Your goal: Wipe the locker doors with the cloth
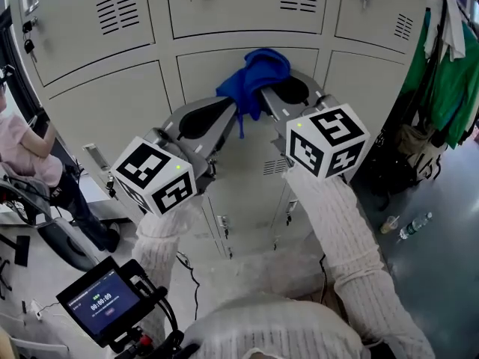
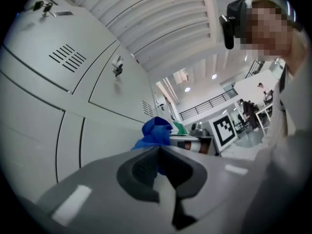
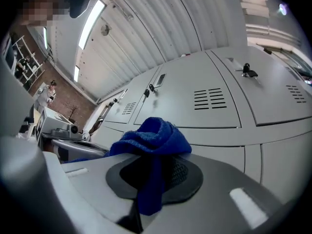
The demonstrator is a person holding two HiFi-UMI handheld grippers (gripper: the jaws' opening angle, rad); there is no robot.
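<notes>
Grey metal locker doors (image 1: 112,114) fill the scene ahead of us, and at far left a seated person (image 1: 30,155) is well clear of the work. Our left gripper (image 1: 233,109) is raised toward the middle door, jaws closed. A sliver of blue shows in their seam, so we judge they pinch an edge of the cloth (image 1: 254,77), though only lightly. The cloth is bunched at the door face between the two tools, a tail hanging below. Our right gripper (image 1: 263,96) is clamped firmly on it, with blue folds spilling over and down through its jaws. Holding it from both sides likely keeps the wad spread and pressed flat for a stroke. Whether it touches the door we cannot tell. Green garments (image 1: 449,81) hang at far right, away from the doors.
</notes>
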